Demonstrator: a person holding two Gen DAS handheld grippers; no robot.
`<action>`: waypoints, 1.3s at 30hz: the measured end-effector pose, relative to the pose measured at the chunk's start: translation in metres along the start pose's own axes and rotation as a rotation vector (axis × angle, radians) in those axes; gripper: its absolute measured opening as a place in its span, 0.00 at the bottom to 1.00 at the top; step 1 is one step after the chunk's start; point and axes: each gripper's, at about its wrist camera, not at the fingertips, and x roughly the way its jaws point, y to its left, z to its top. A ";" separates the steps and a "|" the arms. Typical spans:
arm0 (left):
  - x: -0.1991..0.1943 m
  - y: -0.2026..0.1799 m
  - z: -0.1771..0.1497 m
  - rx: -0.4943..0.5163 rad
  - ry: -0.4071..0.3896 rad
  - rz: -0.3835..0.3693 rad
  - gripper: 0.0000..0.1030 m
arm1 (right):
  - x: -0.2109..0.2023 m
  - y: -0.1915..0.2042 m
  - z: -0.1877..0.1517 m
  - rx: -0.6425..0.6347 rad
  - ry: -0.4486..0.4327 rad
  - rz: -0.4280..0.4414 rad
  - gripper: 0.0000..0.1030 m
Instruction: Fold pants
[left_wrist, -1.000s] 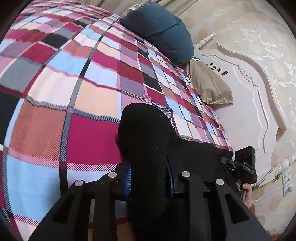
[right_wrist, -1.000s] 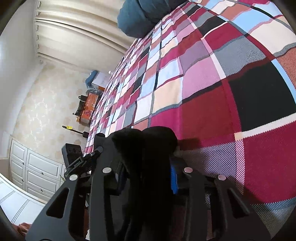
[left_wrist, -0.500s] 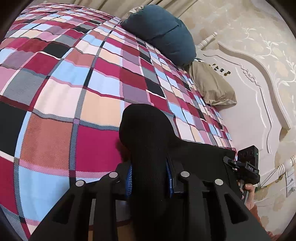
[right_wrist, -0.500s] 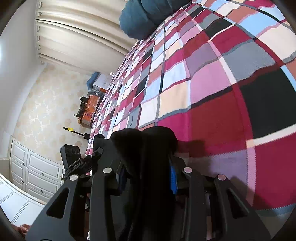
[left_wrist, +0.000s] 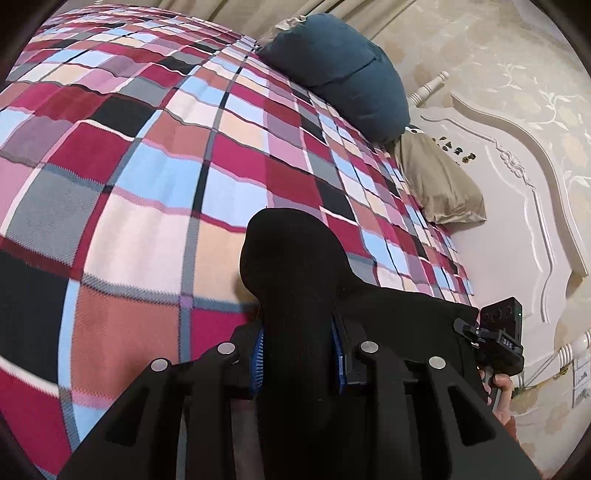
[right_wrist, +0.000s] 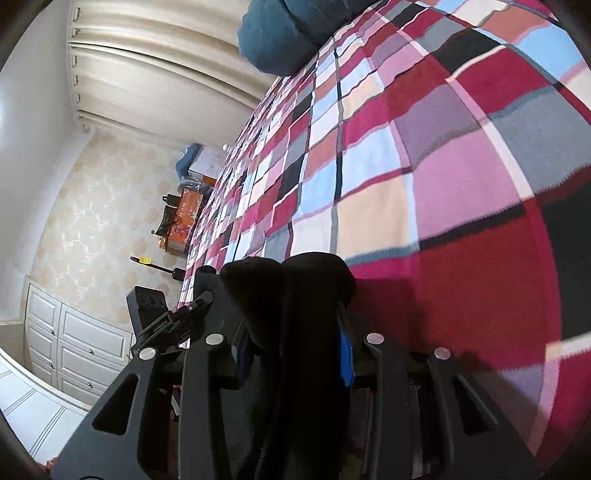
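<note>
The checkered bedspread (left_wrist: 155, 206) fills most of both views, with a dark blue pillow (left_wrist: 343, 74) and a tan pillow (left_wrist: 439, 184) up by the headboard. The black pants (left_wrist: 295, 280) hang bunched just above it, clamped by both the left gripper (left_wrist: 297, 354) and right gripper (right_wrist: 295, 354).

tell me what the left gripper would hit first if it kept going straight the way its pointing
Most likely the plaid bedspread. The left gripper, clamped on a bunch of black pants, points down at the bed, with nothing else visible between. The fabric bulging past the fingertips would touch first; depth is hard to judge.
</note>
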 end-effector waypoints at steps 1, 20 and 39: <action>0.001 0.001 0.003 -0.002 -0.001 0.003 0.28 | 0.001 0.001 0.001 0.000 -0.001 0.002 0.34; 0.016 0.023 0.043 -0.027 0.002 0.031 0.28 | 0.039 0.001 0.032 0.040 -0.009 0.038 0.34; 0.018 0.028 0.040 -0.045 0.004 0.018 0.30 | 0.045 -0.011 0.030 0.086 -0.017 0.070 0.34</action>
